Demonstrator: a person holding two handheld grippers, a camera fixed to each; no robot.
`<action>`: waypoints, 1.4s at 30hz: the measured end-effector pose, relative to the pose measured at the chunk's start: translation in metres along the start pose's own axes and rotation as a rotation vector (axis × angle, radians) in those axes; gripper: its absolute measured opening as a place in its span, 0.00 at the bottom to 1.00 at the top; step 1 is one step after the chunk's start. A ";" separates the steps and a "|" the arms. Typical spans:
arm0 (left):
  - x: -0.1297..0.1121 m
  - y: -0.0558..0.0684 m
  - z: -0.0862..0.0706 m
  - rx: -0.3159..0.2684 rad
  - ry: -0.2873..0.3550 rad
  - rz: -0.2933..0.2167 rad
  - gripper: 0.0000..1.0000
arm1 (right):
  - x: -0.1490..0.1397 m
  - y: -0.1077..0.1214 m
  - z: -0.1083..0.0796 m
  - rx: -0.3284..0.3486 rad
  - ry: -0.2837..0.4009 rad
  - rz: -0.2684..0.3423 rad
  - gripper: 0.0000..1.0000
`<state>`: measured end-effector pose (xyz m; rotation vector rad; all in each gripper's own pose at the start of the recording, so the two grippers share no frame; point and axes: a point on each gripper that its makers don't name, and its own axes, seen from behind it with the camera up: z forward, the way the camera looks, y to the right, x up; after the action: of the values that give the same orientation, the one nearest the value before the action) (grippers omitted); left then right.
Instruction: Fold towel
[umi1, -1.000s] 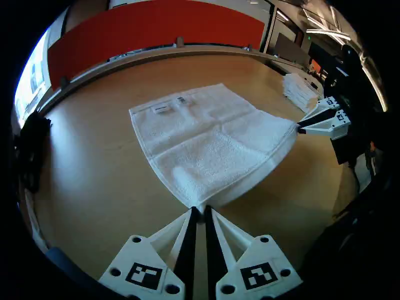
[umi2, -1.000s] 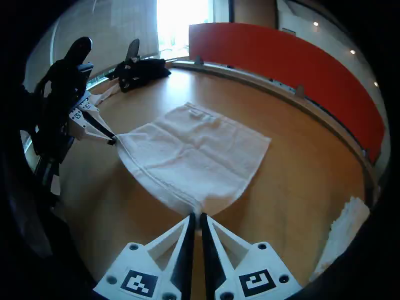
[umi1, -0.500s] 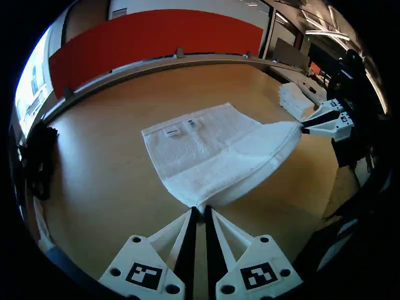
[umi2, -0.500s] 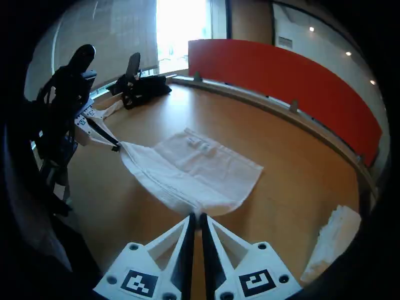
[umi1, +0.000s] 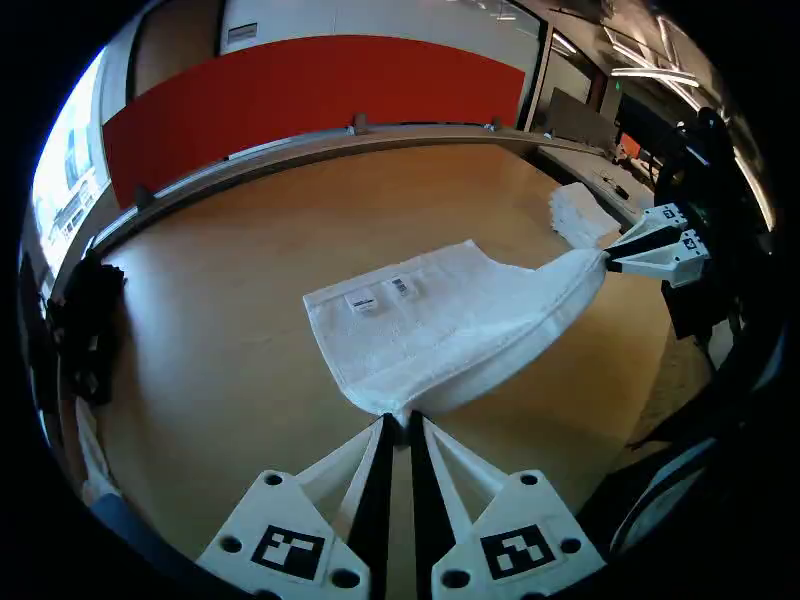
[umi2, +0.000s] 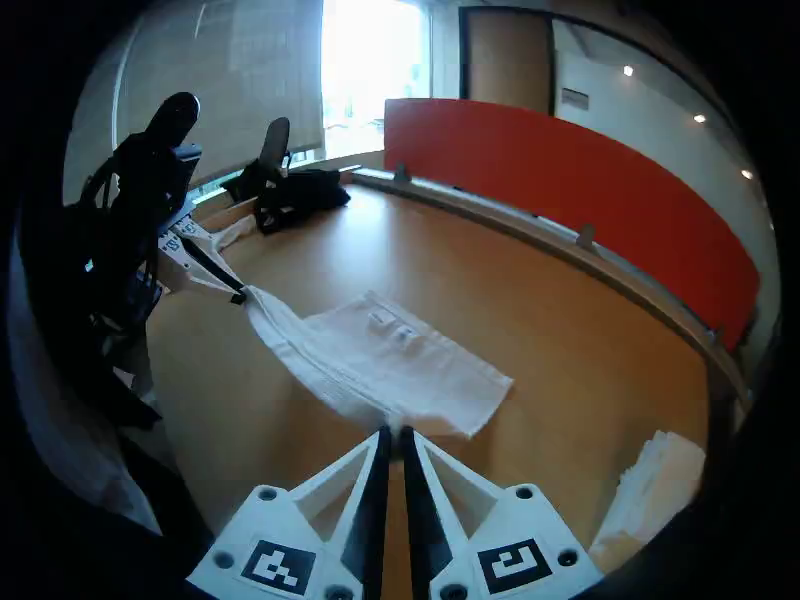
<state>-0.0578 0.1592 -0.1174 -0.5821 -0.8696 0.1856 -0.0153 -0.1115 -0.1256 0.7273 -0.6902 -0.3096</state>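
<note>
White terry towel (umi1: 440, 320), 1 in work, on the wooden table (umi1: 230, 300): far portion flat on the wood, near edge raised clear of it and stretched between 2 grippers. Left gripper (umi1: 400, 418) clenched on 1 near corner, both fingers pressed together with the cloth pinched at their tips. Right gripper (umi1: 605, 258) clamped on the other near corner, at the right in the left gripper view; in its own view (umi2: 393, 432), fabric nipped between closed fingers. Lifted hem hanging in a shallow curve from corner to corner. 2 small labels (umi1: 380, 293) face up near the far edge.

Far edge and both side edges well apart from every rim of the table. Broad bare wood beyond the towel, running up to the raised rail (umi1: 330, 145) along the back, with 1 red partition (umi1: 300, 95) standing behind it. More bare wood to the left of the cloth and under the lifted hem.

1 stack of folded towels (umi1: 580, 210) at the right end of the table, near the right gripper but apart from the cloth in work. 1 black object (umi1: 85, 320) at the left end, well apart from the towel; too dark to tell what.
</note>
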 end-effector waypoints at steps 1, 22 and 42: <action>0.001 0.000 -0.002 0.000 0.001 0.001 0.12 | 0.001 0.000 -0.001 0.001 0.000 -0.001 0.09; -0.002 0.016 -0.019 -0.018 -0.004 -0.029 0.12 | 0.005 0.002 -0.005 -0.007 -0.005 -0.007 0.09; -0.009 0.025 -0.021 -0.027 -0.011 -0.084 0.12 | 0.004 0.006 -0.005 -0.011 -0.010 -0.014 0.09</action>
<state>-0.0454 0.1681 -0.1473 -0.5690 -0.9062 0.1011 -0.0086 -0.1065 -0.1219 0.7208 -0.6924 -0.3294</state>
